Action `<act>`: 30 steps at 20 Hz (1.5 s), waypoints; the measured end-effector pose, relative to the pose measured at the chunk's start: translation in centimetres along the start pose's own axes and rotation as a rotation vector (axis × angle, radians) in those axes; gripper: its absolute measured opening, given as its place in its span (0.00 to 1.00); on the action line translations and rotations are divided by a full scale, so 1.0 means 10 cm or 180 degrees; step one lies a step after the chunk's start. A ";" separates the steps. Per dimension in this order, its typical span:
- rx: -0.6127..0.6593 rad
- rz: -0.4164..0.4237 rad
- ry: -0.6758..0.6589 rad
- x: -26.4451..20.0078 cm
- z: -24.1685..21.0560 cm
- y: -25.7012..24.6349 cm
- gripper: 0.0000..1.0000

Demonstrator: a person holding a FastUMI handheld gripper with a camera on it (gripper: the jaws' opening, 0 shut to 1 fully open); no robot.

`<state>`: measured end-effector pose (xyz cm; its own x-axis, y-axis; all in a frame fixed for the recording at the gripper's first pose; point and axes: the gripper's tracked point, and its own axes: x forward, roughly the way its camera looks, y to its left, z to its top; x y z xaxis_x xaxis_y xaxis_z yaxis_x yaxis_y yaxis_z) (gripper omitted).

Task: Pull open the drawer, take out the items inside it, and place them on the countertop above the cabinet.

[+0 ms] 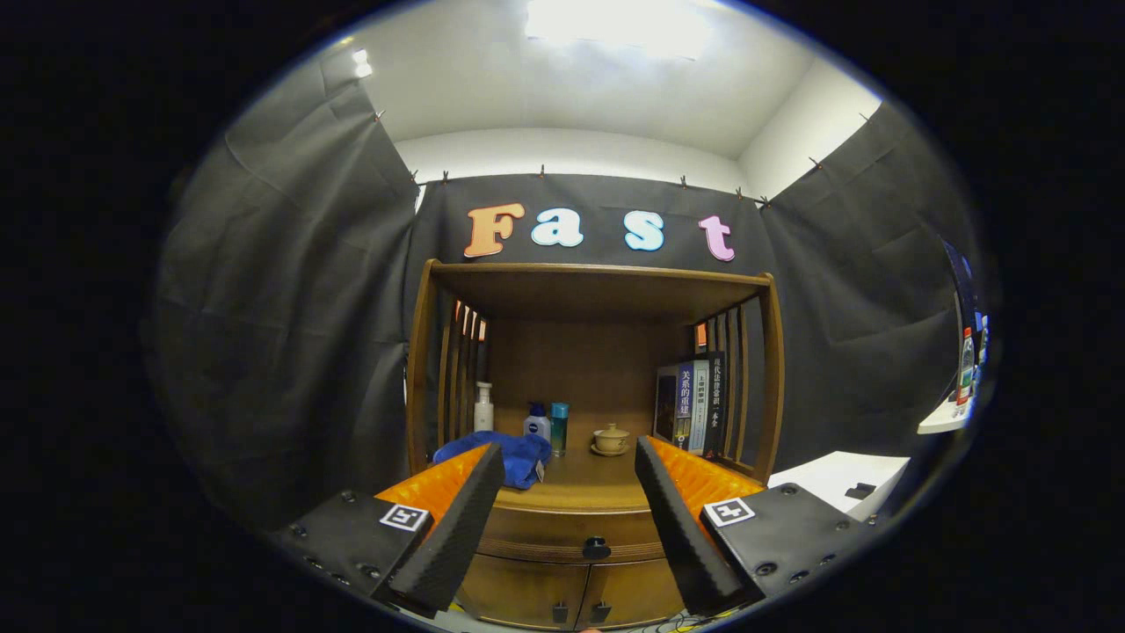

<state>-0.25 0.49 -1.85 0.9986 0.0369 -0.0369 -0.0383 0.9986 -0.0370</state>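
bright ceiling light (615, 26) glares overhead; cabinet (589, 369) interior dim; edges fisheye-bent.

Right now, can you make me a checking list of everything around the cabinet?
Surface: wooden countertop above the drawer, partly covered.
Job's things: drawer is closed, with a dark knob; what's inside is hidden.
Clutter: blue cloth, white pump bottle, blue-capped bottle, teal tube, lidded cup on a saucer, upright books.
Grippers: gripper with jaws wide open, holding nothing, the knob just ahead between them.
Cables: some thin ones low down, below the cabinet doors.
Surroundings: black cloth booth walls, white table beside the cabinet.
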 end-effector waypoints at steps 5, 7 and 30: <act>0.0016 0.0003 0.0015 -0.03 0.01 -0.03 0.98; 0.0024 -0.0033 0.0009 -0.02 0.02 -0.07 0.98; 0.0446 -0.0180 0.1208 1.36 -2.66 -0.42 0.99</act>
<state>12.54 -4.23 -28.76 0.9140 -0.0087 -0.4056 0.0475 0.9952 0.0858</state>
